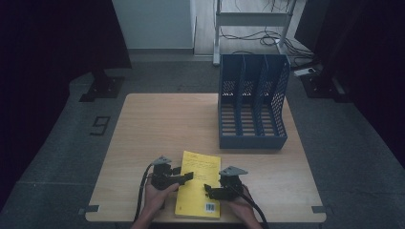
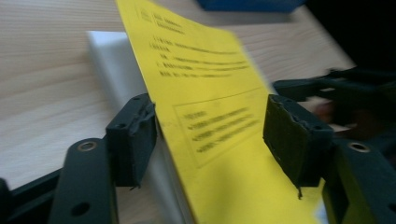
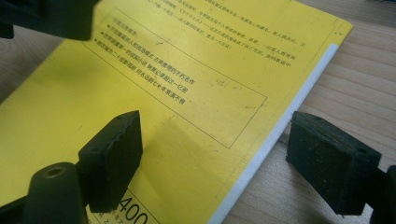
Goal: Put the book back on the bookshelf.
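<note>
Item: yellow book (image 1: 198, 185), back cover up with a barcode near its lower edge; lies flat at the near edge of the wooden table (image 1: 157, 129), between the two hand-held grippers; printed text and a framed text box are on the cover, and the white page block shows along its sides.

Item: left gripper (image 1: 185, 177), held in the person's left hand (image 1: 160, 191) at the book's left edge; jaws stand wide; in the left gripper view the book's left edge runs between them, one pad (image 2: 133, 140) right against the cover's edge and the page block below it, the other pad (image 2: 294, 135) above the yellow cover and apart from it; no grip shows.

Item: right gripper (image 1: 209, 189), held in the person's right hand (image 1: 241, 207) at the book's right edge; jaws parted, nothing clamped; in the right gripper view one pad (image 3: 114, 154) hovers over the yellow cover, the other (image 3: 329, 158) over bare wood just beside the book's white page edge.

Item: blue file rack (image 1: 252, 102), perforated walls, three upright compartments; stands on the far right part of the table, well apart from the book.

Item: grey floor (image 1: 57, 143) around the table; cables and a metal frame lie beyond the rack.
</note>
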The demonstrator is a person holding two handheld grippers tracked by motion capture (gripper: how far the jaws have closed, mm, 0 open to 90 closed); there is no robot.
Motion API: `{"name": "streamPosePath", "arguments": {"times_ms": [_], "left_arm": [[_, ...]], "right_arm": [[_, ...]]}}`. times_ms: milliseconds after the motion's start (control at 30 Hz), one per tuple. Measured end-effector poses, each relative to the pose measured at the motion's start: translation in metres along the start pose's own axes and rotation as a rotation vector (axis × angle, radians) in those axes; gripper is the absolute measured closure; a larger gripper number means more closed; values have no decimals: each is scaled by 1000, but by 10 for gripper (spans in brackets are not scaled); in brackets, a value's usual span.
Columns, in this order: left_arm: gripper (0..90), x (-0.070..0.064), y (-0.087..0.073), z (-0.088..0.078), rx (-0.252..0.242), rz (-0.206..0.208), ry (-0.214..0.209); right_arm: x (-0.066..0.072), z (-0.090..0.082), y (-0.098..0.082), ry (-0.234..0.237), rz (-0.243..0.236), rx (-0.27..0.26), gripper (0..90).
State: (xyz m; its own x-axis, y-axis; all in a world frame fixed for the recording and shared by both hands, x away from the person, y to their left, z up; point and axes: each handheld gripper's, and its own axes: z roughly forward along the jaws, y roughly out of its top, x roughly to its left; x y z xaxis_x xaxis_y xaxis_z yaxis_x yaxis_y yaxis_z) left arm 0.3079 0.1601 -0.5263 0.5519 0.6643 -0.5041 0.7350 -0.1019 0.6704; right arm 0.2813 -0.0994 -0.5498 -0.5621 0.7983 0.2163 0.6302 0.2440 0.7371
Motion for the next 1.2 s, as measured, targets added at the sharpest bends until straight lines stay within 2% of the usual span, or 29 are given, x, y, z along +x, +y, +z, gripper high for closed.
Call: {"name": "streamPosePath", "arguments": {"times_ms": [33,133,300,667,833,867,933,1200], "left_arm": [[373,0,0,1,5,-3,-29],[369,-4,-1,4,18,29,9],[385,-1,-2,4,17,32,35],[426,2,0,15,-18,22,89],[447,1,3,17,-23,33,88],[458,0,4,16,-41,41,85],[465,-1,5,16,-49,45,83],[484,1,16,21,-5,66,90]], "right_arm": [[0,0,0,1,1,-1,175],[0,0,0,4,3,-4,175],[-1,0,0,4,-1,-4,175],[0,0,-1,1,-1,-8,175],[0,0,-1,1,0,-9,175],[0,0,-1,2,-1,-9,174],[0,0,-1,2,-1,-9,174],[0,0,-2,1,0,-20,173]]}}
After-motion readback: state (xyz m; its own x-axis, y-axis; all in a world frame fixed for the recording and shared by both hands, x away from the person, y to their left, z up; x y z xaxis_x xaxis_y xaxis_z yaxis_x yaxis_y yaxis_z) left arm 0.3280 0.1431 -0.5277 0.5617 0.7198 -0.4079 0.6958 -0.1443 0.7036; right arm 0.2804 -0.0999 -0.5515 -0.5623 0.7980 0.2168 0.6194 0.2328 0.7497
